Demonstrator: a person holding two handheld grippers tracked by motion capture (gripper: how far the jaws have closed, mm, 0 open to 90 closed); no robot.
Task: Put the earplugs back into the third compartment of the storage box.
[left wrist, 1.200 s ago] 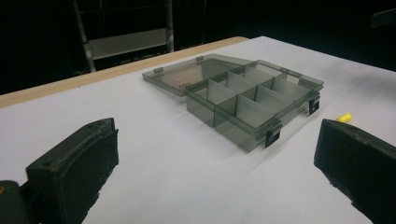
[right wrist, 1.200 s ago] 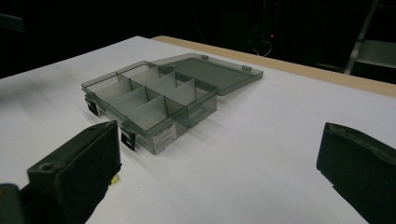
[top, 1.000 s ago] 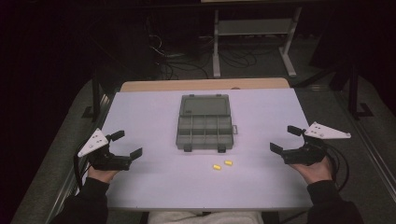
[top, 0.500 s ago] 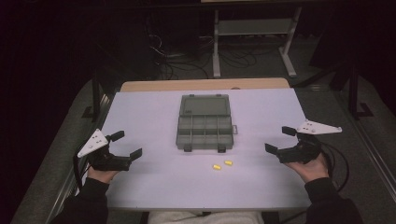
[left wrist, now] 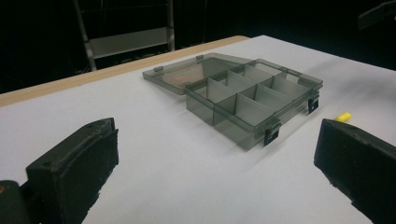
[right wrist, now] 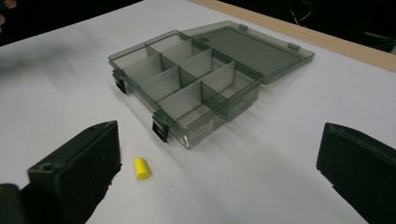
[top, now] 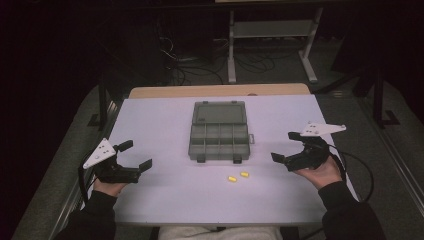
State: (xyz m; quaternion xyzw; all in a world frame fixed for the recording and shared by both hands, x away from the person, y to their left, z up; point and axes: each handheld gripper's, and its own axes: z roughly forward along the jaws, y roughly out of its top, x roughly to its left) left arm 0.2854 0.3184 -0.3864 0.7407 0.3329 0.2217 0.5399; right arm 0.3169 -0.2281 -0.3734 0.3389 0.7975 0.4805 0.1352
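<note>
Box (top: 219,134) unlabelled, lid open, tools (top: 295,148) apart

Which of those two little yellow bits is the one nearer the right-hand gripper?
Start at the grey compartment box lying open mid-table. Just in front of its latches lie two yellow pieces; the right yellow piece sits slightly closer to the box than the left yellow piece.

White table (top: 165,120) with open grey compartment box (top: 219,140), two yellow pieces (top: 237,176).
</note>
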